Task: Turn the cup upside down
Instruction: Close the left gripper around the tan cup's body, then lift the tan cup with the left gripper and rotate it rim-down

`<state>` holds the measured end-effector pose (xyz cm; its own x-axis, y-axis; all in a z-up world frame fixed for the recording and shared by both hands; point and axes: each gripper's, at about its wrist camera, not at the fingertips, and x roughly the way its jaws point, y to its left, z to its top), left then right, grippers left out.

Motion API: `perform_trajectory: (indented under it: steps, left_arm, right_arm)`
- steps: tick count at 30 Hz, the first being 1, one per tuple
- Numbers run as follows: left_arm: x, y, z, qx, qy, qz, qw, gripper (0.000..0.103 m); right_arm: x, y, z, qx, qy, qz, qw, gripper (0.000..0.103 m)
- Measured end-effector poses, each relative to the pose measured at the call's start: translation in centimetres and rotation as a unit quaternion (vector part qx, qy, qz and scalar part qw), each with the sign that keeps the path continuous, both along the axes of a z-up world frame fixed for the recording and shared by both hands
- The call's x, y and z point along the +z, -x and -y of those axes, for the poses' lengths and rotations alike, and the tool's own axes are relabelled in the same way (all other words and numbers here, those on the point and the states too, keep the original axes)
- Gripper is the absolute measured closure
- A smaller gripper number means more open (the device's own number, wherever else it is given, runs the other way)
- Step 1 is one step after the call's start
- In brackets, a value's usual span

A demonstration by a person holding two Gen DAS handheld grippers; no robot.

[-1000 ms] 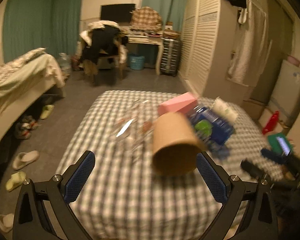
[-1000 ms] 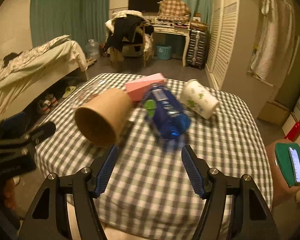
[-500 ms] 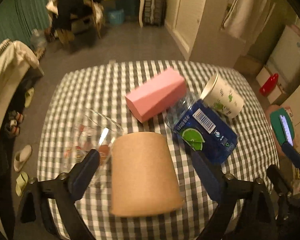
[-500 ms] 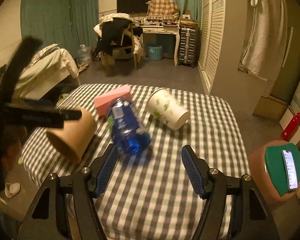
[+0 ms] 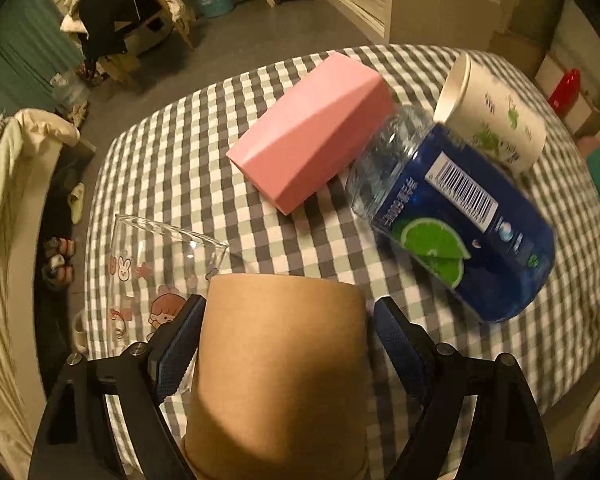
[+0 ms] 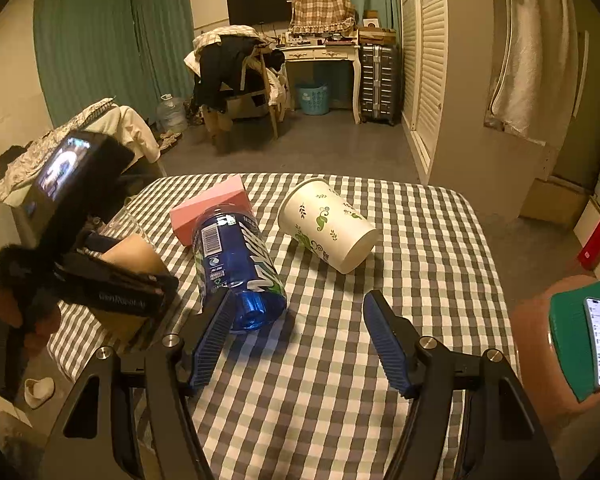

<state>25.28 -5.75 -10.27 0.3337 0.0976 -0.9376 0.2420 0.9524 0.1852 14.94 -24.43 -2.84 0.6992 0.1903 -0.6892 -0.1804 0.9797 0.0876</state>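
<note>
- Brown paper cup fills the space between the left gripper pads in the left wrist view; the left pad touches its wall, while a thin gap shows at the right pad, so I cannot tell whether the grip is closed.
- Beside it lies a clear glass; beyond lie a pink box, a blue bottle and a white cup on the checked table.
- In the right wrist view, the brown paper cup sits near the table's left edge, inside the left gripper.
- The right gripper hangs spread apart, holding nothing, over the near edge.

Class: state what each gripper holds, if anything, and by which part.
Left gripper: straddles the brown paper cup's side wall; whether it grips cannot be told. Right gripper: nothing.
</note>
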Motion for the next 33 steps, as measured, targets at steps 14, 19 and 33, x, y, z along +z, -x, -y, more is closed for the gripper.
perform_trajectory:
  steps: [14,19,33]
  left_arm:
    - [4.7,3.2,0.1,-0.006,0.090,0.072,0.9933,0.025]
    - [5.6,5.6,0.1,-0.005,0.096,0.179,0.9792,0.025]
    - [3.5,12.4,-0.9,-0.022,0.125,0.264,0.9561,0.024]
  right_arm:
    - [0.6,1.6,0.8,-0.011,-0.009,0.006,1.000,0.037]
    - [1.0,3.0,0.7,-0.018,-0.007,0.012,1.000,0.037]
    - [1.1,6.1,-1.7,-0.014,0.035,0.014,0.999,0.037]
